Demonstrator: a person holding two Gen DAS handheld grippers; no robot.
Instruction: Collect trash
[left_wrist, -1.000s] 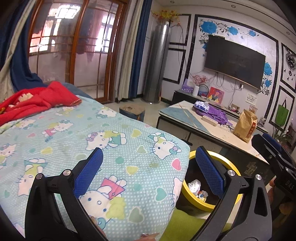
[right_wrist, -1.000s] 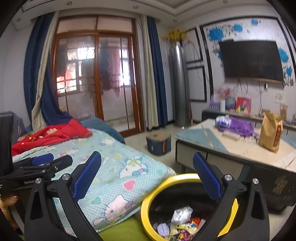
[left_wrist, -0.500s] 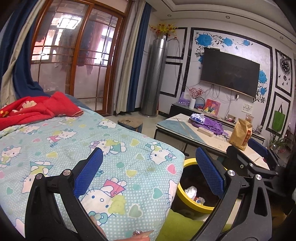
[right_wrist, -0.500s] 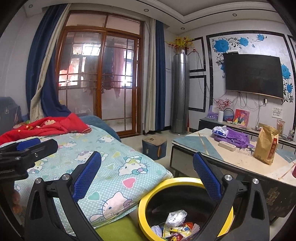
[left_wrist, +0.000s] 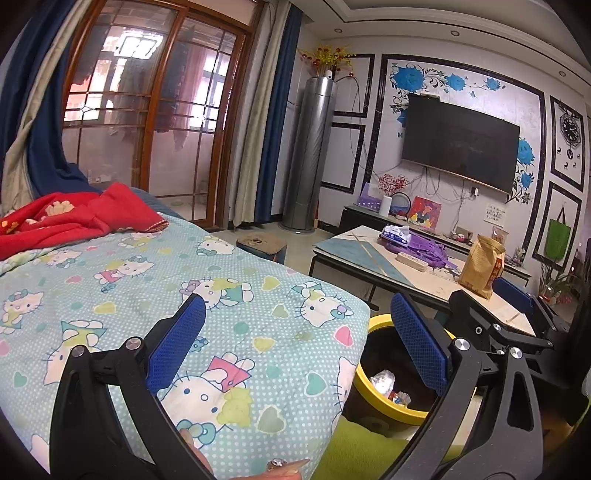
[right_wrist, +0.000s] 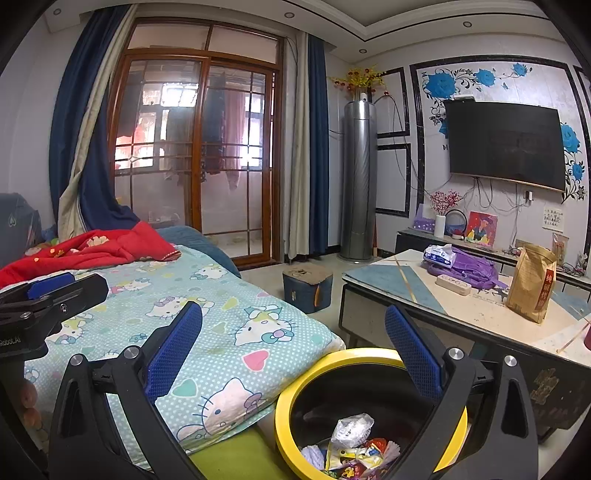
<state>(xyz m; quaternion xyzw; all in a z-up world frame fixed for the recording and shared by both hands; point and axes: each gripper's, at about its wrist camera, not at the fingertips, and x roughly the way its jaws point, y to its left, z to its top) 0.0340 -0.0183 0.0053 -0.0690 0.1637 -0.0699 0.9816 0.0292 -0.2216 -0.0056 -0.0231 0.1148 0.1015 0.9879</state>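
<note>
A black trash bin with a yellow rim (right_wrist: 295, 391) stands on the floor beside the bed; it also shows in the left wrist view (left_wrist: 369, 387). Crumpled wrappers and trash (right_wrist: 351, 443) lie inside it. My right gripper (right_wrist: 293, 347) is open and empty, held above the bin's near left side. My left gripper (left_wrist: 295, 332) is open and empty over the Hello Kitty bedcover (left_wrist: 240, 295), left of the bin. Each gripper shows at the edge of the other's view.
A low table (right_wrist: 480, 314) right of the bin carries a brown paper bag (right_wrist: 532, 284), purple cloth (right_wrist: 469, 266) and a power strip. A small stool (right_wrist: 306, 288) stands on the floor behind. A red blanket (left_wrist: 74, 218) lies at the bed's far end.
Both grippers have risen and drawn back a little from the bin, so more of the room shows. Both stay open and empty.
</note>
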